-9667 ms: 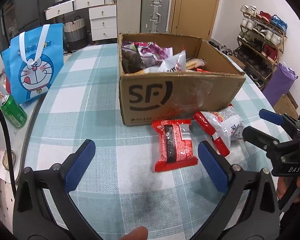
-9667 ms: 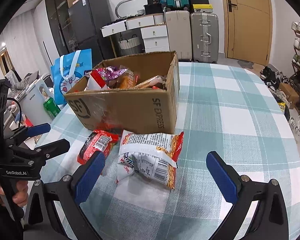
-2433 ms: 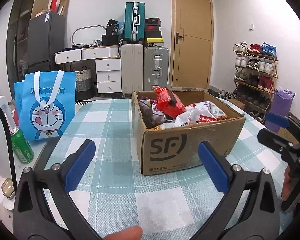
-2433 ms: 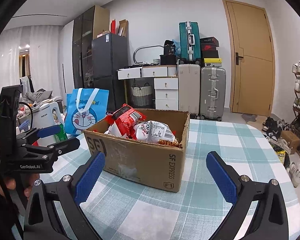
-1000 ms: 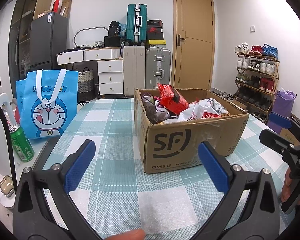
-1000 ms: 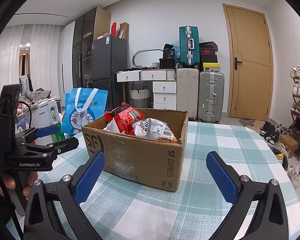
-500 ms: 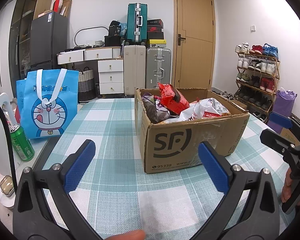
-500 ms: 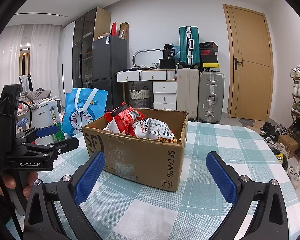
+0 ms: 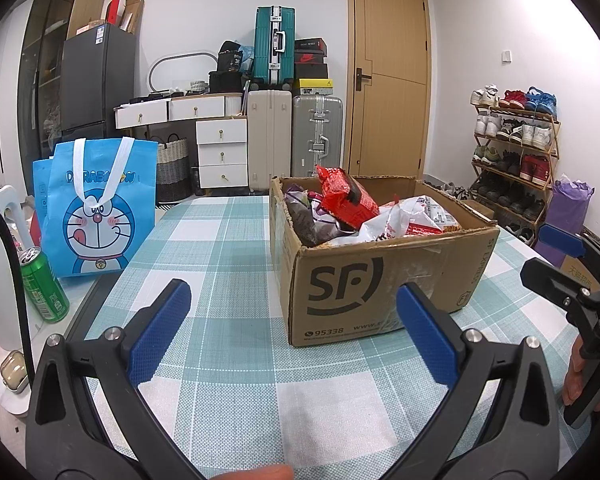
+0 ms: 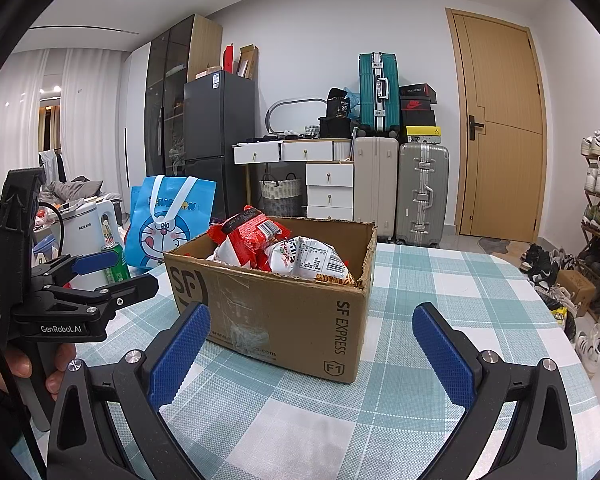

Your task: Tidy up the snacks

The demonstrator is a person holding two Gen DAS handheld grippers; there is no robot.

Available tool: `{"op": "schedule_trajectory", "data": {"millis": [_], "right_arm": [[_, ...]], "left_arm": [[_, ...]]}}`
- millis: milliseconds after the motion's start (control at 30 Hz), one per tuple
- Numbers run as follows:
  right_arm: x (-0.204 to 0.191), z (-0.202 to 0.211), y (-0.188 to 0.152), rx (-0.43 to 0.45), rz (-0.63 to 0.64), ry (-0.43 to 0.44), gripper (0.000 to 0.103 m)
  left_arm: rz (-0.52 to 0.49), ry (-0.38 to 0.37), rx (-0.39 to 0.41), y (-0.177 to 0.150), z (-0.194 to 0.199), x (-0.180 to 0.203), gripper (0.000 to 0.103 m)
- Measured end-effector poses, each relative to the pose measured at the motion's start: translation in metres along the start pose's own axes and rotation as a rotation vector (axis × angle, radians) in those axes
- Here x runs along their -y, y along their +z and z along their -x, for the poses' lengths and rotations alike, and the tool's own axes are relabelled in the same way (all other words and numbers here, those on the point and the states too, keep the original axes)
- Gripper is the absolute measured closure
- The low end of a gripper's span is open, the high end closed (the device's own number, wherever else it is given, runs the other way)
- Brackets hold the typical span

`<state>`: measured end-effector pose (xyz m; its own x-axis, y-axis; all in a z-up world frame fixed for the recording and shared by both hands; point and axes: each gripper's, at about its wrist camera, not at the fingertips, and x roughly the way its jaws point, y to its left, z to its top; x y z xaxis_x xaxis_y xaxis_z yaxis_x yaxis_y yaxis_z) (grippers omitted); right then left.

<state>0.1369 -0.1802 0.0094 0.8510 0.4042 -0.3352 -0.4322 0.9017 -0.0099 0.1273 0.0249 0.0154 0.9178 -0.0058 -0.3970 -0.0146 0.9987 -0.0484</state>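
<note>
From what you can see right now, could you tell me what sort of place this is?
Most likely a lived-in home: a shoe rack, stacked suitcases and a fridge surround the checked table.

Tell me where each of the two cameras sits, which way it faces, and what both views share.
Left wrist: on the left gripper, facing the cardboard box's SF-logo side; its open blue fingers and the right gripper show.
Right wrist: on the right gripper, facing the box's corner; the left gripper and a hand show.
Shared: box, snack packets, Doraemon bag, green can.
</note>
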Motion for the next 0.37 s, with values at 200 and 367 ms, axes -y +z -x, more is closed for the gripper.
{"op": "schedule_trajectory", "data": {"millis": [200,367], "right_arm": [[-0.0001,-0.0002,0.0000,-0.001,0.000,0.000,0.000],[-0.0002,-0.0004,0.0000,0.000,0.001,0.000,0.000]], "left_arm": [[-0.001,-0.003,0.002,0.0002,0.0003,0.0000,0.000],[-0.001,-0.005,0.003,-0.0007,0.0009,-0.0005,0.000]]}}
